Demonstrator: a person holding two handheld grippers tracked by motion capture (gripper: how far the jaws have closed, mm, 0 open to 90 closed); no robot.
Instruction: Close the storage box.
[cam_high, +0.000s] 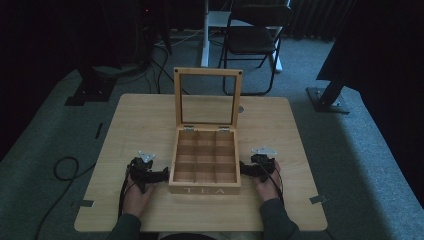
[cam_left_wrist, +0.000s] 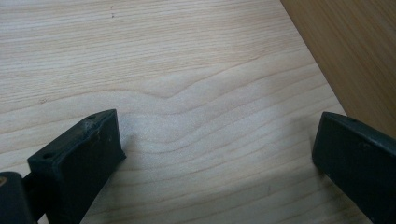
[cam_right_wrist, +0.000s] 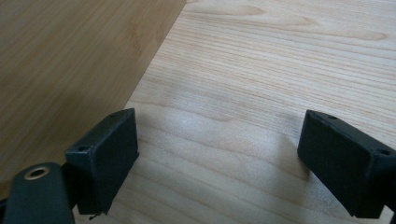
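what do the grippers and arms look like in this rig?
Both handheld: left gripper and right gripper are black, each topped by a grey three-cornered plate, with a dark cable trailing back. Jaws are blocky black pads with screw holes. The person wears dark sleeves.

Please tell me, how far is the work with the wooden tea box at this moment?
Done: the tea box has its glass lid standing open, and its compartments look empty. In hand: nothing; the left gripper and right gripper rest open on the table, one at each side of the box. Left: any handling of the box.
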